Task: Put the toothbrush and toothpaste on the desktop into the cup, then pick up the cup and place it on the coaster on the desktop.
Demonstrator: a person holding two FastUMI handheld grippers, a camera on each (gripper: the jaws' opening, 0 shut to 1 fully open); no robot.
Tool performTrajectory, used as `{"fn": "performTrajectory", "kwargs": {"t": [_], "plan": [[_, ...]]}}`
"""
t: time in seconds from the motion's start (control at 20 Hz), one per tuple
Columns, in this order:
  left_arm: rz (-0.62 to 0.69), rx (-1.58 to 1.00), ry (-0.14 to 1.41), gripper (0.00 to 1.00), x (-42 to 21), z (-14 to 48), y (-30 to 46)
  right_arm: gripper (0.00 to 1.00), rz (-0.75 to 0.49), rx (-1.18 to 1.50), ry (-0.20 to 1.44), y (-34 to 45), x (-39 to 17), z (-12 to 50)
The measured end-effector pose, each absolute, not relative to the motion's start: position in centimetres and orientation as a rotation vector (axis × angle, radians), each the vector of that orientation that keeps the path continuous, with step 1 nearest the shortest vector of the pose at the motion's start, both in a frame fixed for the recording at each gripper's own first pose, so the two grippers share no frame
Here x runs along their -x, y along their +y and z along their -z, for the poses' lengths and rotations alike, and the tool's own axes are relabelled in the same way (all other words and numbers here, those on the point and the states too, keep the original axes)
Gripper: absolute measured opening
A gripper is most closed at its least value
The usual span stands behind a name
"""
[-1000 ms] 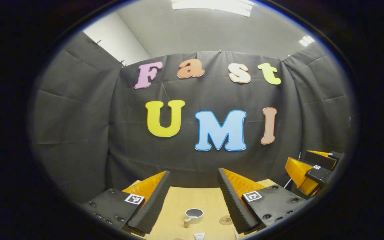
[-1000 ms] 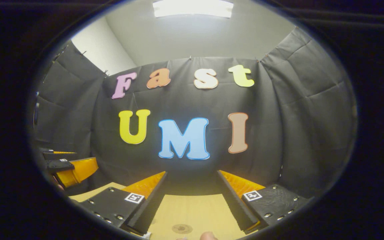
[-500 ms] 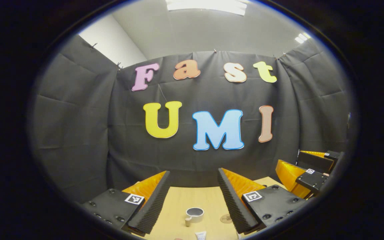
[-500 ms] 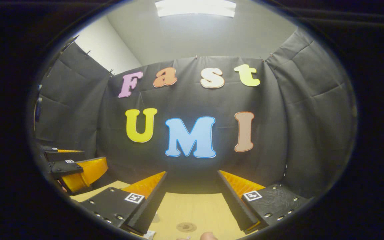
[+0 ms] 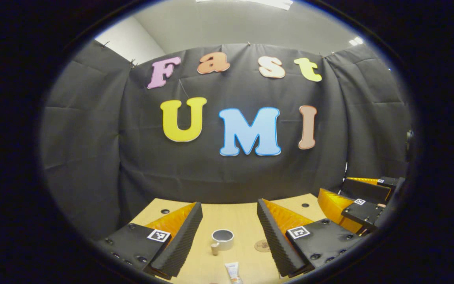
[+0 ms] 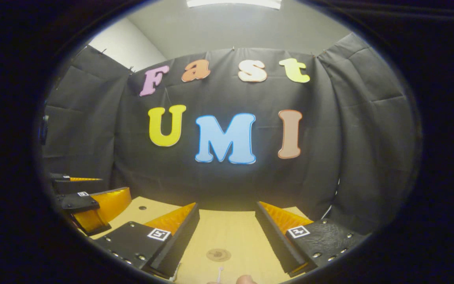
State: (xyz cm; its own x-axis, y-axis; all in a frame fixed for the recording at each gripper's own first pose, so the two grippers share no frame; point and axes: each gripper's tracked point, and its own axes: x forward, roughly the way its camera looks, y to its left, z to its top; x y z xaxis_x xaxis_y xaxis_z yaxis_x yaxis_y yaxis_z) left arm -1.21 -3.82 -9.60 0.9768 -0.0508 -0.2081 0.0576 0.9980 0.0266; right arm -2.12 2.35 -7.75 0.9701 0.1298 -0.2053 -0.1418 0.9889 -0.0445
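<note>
Both grippers held over the desktop (image 5: 246, 221), jaws apart, nothing clamped.
Left gripper (image 5: 229, 236): cup (image 5: 222, 238) at 12 o'clock, toothpaste (image 5: 233, 272) at 6; right gripper (image 6: 227, 240): coaster (image 6: 218, 255) ahead; possibly toothbrush (image 6: 219, 273) at 6.

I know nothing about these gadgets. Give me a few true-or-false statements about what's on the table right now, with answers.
1. The cup stands upright on the table. True.
2. The toothpaste is already inside the cup. False: it lies on the table, nearer the camera than the cup.
3. The cup sits on the coaster. False: the coaster lies bare beside it.
4. The left gripper is open and holds nothing. True.
5. The right gripper grips the cup. False: it is open and holds nothing.
</note>
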Motion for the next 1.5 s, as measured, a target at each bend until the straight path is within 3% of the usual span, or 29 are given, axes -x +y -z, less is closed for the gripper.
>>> {"fn": "performTrajectory", "kwargs": {"t": [0.25, 0.5, 0.6, 0.7, 0.85, 0.9, 0.95, 1.05, 1.5], "plan": [[0.059, -0.014, 0.396, 0.92, 1.8, 17.6, -3.8, 0.92, -0.154, 0.048, 0.342, 2.4, 2.8, 12.9], [0.107, 0.055, 0.559, 0.96, 2.9, 24.5, -4.9, 0.92, -0.193, 0.014, 0.493, 2.8, 3.8, 18.4], [0.101, 0.061, 0.613, 0.89, 3.1, 27.1, -5.0, 0.92, -0.185, 0.007, 0.556, 2.5, 4.1, 20.7], [0.095, 0.058, 0.666, 0.96, 3.0, 29.8, -4.5, 0.93, -0.178, 0.003, 0.612, 2.3, 4.4, 23.3], [0.083, 0.057, 0.746, 0.96, 3.3, 33.4, -4.0, 0.93, -0.169, -0.005, 0.692, 2.0, 5.0, 26.3], [0.08, 0.06, 0.771, 0.9, 3.5, 34.5, -3.7, 0.93, -0.166, -0.006, 0.717, 2.0, 5.4, 27.2], [0.077, 0.065, 0.794, 0.96, 3.9, 35.5, -3.7, 0.93, -0.164, -0.009, 0.739, 1.9, 5.6, 28.1], [0.068, 0.069, 0.845, 0.93, 4.5, 37.7, -3.8, 0.94, -0.16, -0.008, 0.793, 1.8, 5.7, 29.9], [0.059, 0.082, 1.074, 0.95, 6.5, 46.1, -3.4, 0.94, -0.142, -0.051, 0.99, 2.6, 7.8, 37.0]]}}
